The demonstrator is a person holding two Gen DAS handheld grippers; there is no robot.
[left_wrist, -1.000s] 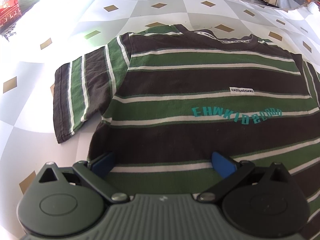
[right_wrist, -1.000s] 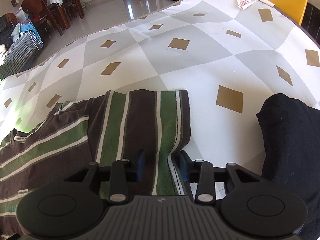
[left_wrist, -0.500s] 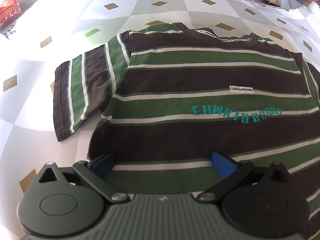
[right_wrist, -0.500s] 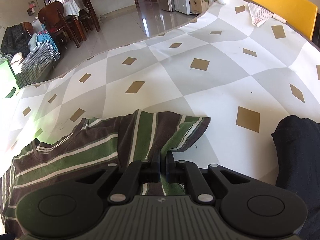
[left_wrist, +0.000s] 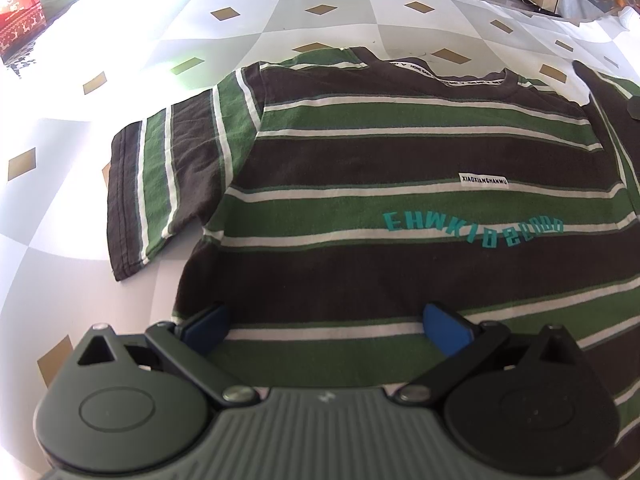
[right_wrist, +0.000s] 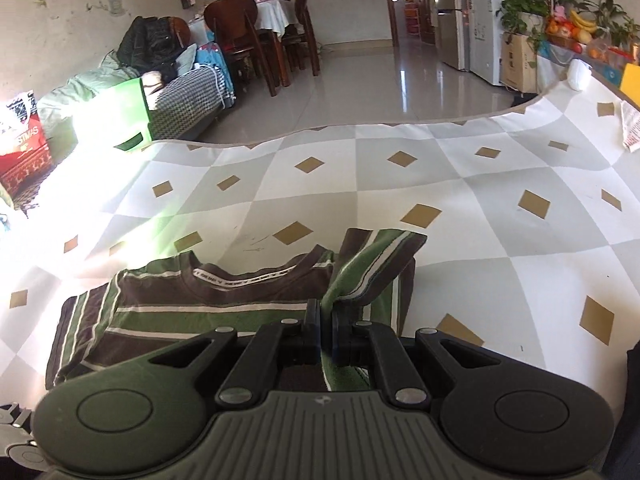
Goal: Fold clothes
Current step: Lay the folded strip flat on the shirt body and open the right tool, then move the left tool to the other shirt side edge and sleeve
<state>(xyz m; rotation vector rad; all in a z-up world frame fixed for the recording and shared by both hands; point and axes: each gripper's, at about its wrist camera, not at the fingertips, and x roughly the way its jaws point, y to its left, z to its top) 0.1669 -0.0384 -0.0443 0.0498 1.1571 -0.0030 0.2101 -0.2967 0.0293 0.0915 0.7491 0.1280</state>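
A brown, green and white striped T-shirt [left_wrist: 400, 184] lies face up on the patterned tablecloth [left_wrist: 280, 16], collar away from me, its left sleeve [left_wrist: 160, 184] spread flat. My left gripper [left_wrist: 324, 322] hangs open over the shirt's lower part, blue pads [left_wrist: 208, 326] wide apart with nothing pinched between them. In the right wrist view my right gripper [right_wrist: 325, 320] is shut on the right sleeve [right_wrist: 372, 268], which is lifted and bunched above the shirt [right_wrist: 192, 312] near the collar [right_wrist: 252, 276].
A dark garment [right_wrist: 632, 400] lies at the right edge of the cloth. Paper [right_wrist: 632, 128] sits at the far right corner. A red bag [right_wrist: 24, 156] and a green box [right_wrist: 116, 116] stand beyond the left edge; chairs [right_wrist: 256, 44] and the floor lie behind.
My right gripper closed on the right sleeve, then rose and swung it left over the shirt's shoulder, rolling as it went. The left gripper stayed still and open.
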